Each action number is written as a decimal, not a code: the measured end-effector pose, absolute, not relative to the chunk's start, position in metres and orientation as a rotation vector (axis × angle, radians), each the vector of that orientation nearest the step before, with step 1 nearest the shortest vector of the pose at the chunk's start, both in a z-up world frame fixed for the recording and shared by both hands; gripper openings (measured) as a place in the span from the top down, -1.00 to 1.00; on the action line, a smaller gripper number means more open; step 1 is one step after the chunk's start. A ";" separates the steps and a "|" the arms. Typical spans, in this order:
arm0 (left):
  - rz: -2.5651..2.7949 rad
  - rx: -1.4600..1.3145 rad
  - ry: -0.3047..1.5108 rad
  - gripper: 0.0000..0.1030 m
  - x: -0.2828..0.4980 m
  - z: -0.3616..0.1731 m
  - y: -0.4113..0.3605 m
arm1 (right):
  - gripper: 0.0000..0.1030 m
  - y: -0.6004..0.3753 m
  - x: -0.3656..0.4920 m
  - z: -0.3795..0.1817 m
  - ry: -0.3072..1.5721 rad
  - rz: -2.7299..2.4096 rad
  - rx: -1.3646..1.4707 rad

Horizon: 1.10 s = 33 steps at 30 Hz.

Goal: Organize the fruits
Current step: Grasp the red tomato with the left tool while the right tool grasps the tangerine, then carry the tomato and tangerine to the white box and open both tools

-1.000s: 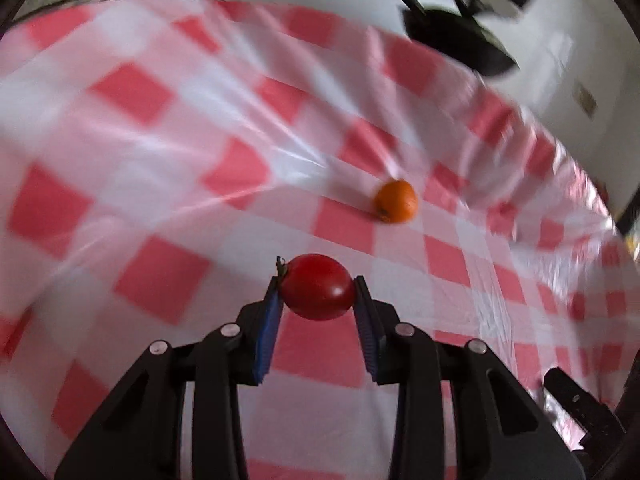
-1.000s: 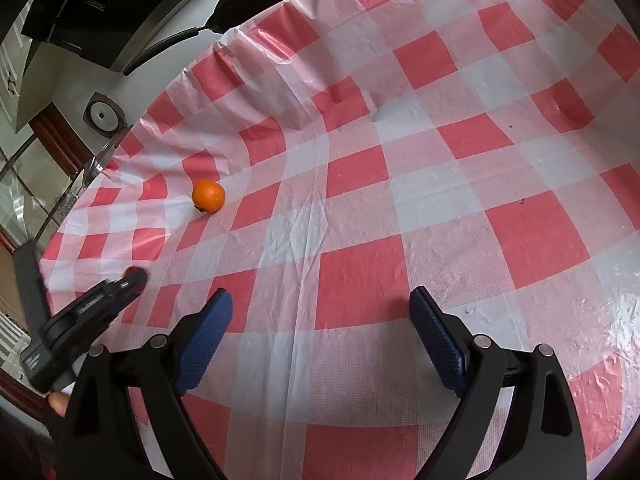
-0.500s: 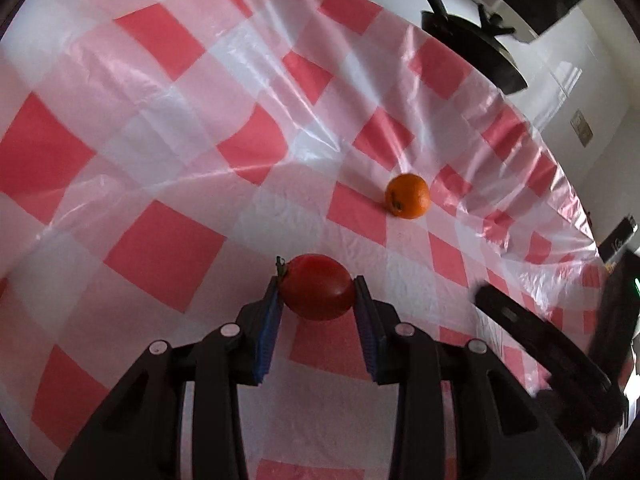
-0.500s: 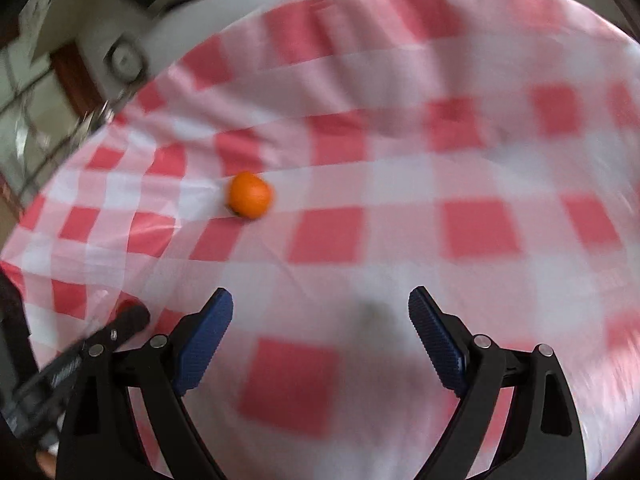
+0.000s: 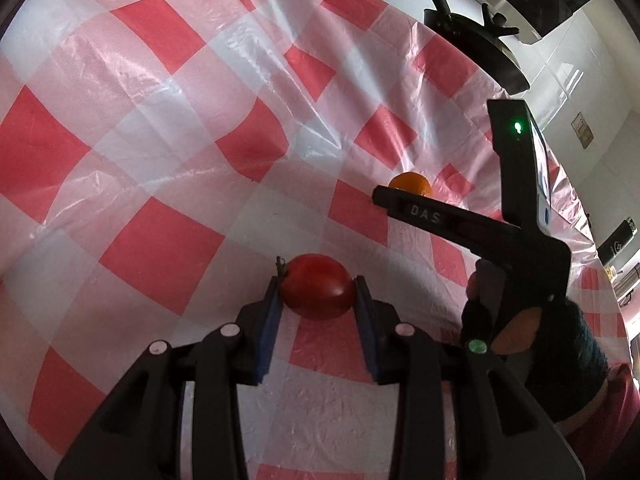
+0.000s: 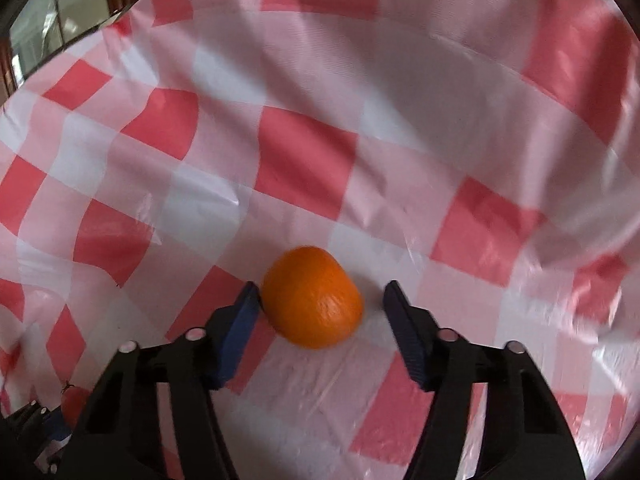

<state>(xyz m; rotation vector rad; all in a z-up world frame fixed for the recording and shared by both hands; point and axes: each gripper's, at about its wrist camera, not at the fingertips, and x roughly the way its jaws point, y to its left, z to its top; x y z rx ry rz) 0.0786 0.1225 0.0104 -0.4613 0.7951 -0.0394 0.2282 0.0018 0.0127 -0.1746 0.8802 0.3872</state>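
Gripping the tomato (image 5: 316,286) at lower centre, the left tongs (image 5: 316,300) keep it secured while the right tongs (image 6: 320,312), just narrowed but not yet clamped, straddle the orange (image 6: 312,298) for pickup.

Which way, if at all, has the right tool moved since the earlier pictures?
Yes. The right tool has closed in on the orange, which lies between its closing jaws on the checked cloth.

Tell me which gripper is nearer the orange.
Right. The right gripper has the orange between its pads, which have just been closing; the right pad isn't touching yet. The left gripper sits apart from it, shut on the tomato.
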 end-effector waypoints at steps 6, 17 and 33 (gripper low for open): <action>-0.037 -0.464 0.798 0.31 0.079 0.011 0.123 | 0.14 -0.017 0.184 0.020 0.862 0.382 -0.076; -0.032 -0.464 0.803 0.30 0.079 0.011 0.123 | 0.14 -0.101 0.049 0.016 0.833 0.336 0.257; -0.019 -0.438 0.809 0.30 0.079 0.013 0.120 | 0.14 -0.123 0.030 0.013 0.787 0.341 0.398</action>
